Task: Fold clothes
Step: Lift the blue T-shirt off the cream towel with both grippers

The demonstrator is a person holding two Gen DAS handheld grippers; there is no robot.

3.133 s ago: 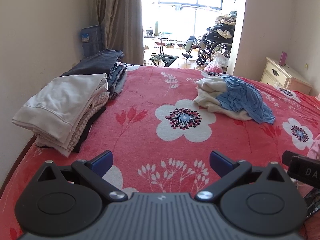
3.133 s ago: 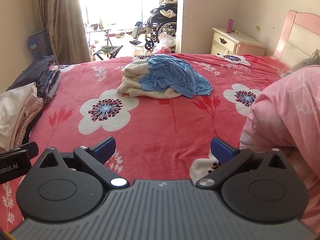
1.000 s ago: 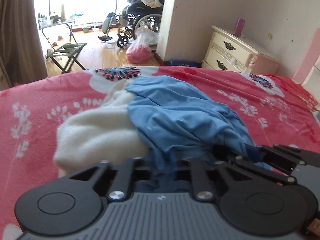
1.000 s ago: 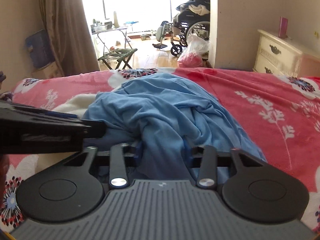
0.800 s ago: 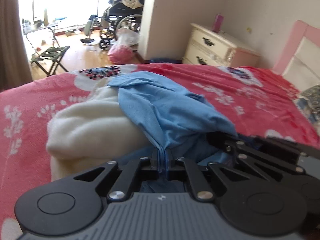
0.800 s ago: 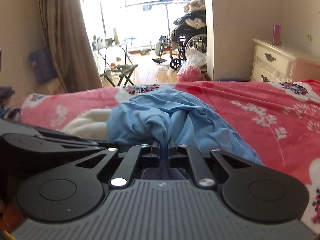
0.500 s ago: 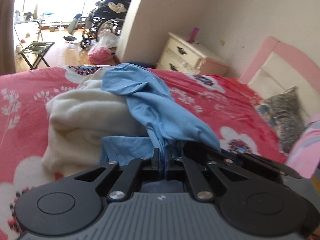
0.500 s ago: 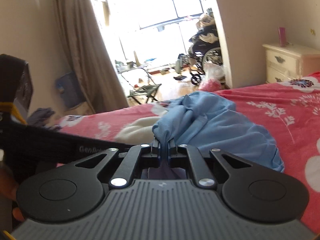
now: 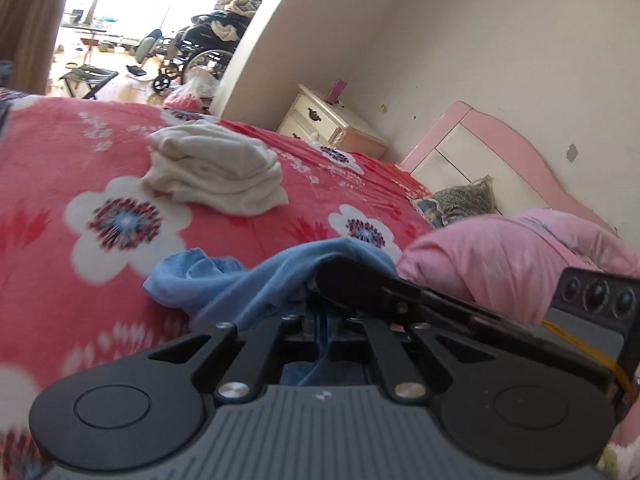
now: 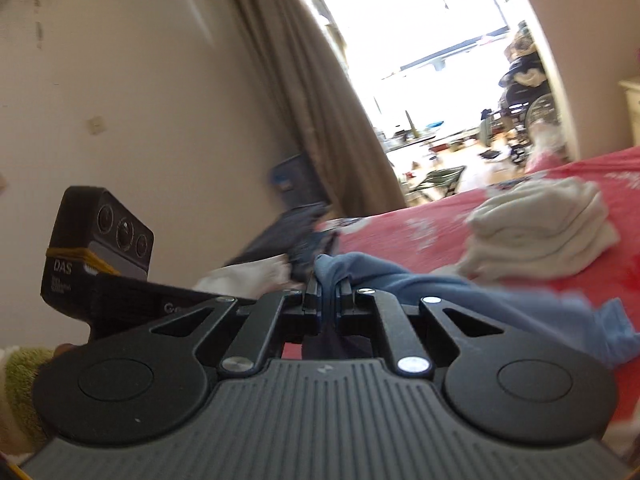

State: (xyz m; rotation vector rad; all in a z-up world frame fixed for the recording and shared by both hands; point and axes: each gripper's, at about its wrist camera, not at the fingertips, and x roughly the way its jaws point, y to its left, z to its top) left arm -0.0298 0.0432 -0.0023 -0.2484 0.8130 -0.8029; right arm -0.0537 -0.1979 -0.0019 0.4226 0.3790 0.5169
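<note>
Cloth comes first: the blue garment hangs bunched over the near part of the red floral bed, clamped in both the left tool and the right tool, clear of the cream garment farther off. The step looks like carrying it to open bedspread; next it needs spreading flat, the two tools drawn apart.

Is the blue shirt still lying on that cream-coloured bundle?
Apart. The left wrist view shows the blue shirt clamped in the left gripper, with red bedspread between it and the cream bundle.

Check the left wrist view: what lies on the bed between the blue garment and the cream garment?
Nothing lies there: between the blue garment and the cream garment, the left wrist view shows only bare floral bedspread.
</note>
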